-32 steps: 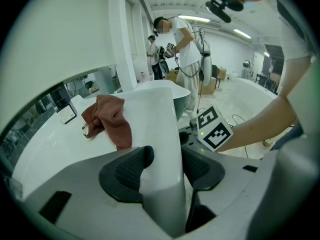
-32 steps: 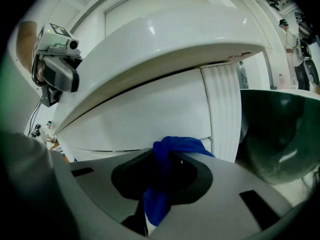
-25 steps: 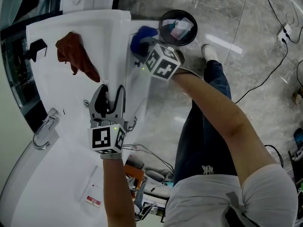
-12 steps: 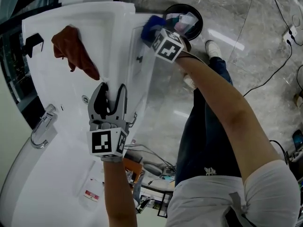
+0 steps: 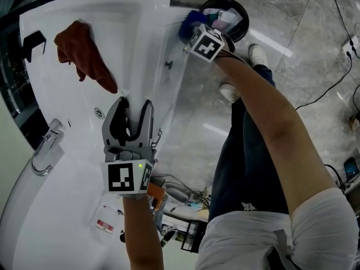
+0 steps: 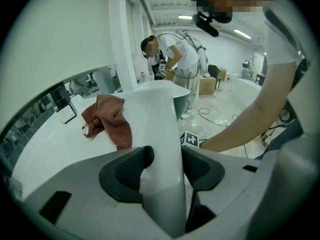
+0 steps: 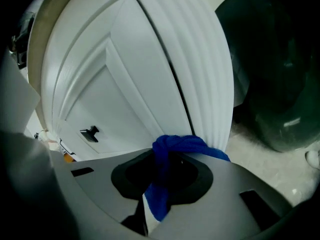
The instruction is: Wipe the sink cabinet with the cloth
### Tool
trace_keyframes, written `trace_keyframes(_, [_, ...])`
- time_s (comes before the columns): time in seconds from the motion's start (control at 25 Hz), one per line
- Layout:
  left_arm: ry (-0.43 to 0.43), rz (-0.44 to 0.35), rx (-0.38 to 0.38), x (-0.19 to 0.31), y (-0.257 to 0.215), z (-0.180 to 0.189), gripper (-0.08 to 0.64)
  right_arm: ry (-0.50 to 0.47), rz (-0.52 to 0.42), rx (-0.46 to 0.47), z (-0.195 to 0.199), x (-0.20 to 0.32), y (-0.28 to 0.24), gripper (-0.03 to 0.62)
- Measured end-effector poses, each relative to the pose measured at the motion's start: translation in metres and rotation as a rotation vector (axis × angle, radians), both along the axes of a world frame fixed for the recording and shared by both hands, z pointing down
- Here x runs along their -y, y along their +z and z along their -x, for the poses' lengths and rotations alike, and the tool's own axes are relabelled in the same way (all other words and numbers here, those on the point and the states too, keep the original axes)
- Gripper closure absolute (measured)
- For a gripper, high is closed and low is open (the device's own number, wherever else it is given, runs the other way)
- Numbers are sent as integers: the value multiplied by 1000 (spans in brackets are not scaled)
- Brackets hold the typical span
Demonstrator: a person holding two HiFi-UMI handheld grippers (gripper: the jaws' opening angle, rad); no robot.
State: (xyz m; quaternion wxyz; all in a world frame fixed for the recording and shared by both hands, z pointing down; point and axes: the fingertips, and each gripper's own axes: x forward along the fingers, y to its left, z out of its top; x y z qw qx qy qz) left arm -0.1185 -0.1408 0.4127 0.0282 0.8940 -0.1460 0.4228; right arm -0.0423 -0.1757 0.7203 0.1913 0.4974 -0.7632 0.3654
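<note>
The blue cloth [image 7: 176, 148] is pinched in the closed jaws of the right gripper [image 7: 167, 173] and is pressed against the fluted corner of the sink cabinet [image 7: 115, 84], beside its panelled door with a dark handle [image 7: 90, 132]. Above the cabinet, the white counter rim [image 6: 156, 119] is clamped between the pads of the left gripper [image 6: 162, 166]. A brown rag [image 5: 84, 55] is seen lying on the counter above the cabinet, and a dark bin [image 5: 239, 17] stands on the floor just beside the cabinet's corner.

The person [image 5: 270, 134] is wearing a white short-sleeved shirt [image 5: 292, 235] at five o'clock, dark blue trousers [image 5: 233, 173] and white shoes [image 5: 257, 54], a green light [image 5: 139, 165] glowing on the grey left gripper [image 5: 130, 107].
</note>
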Motion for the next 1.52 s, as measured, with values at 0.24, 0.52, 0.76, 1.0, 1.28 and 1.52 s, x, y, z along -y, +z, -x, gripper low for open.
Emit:
trace_keyframes(0.24, [-6, 2, 2, 1, 1, 1, 334, -22, 45, -6, 10, -3, 20, 520])
trace_keyframes(0.52, [-5, 5, 1, 0, 0, 1, 334, -104, 86, 16, 53, -16, 32, 520])
trace_keyframes(0.76, [-3, 6, -1, 1, 0, 1, 334, -107, 95, 49, 73, -21, 32, 520])
trace_keyframes(1.0, [-3, 8, -3, 1, 1, 2, 334, -114, 58, 55, 77, -20, 12, 520])
trace_keyframes(1.28, [-7, 13, -4, 1, 2, 3, 334, -124, -25, 31, 76, -12, -29, 522])
trace_keyframes(1.52, [-6, 14, -7, 2, 2, 3, 334, -93, -89, 31, 70, -8, -66, 520])
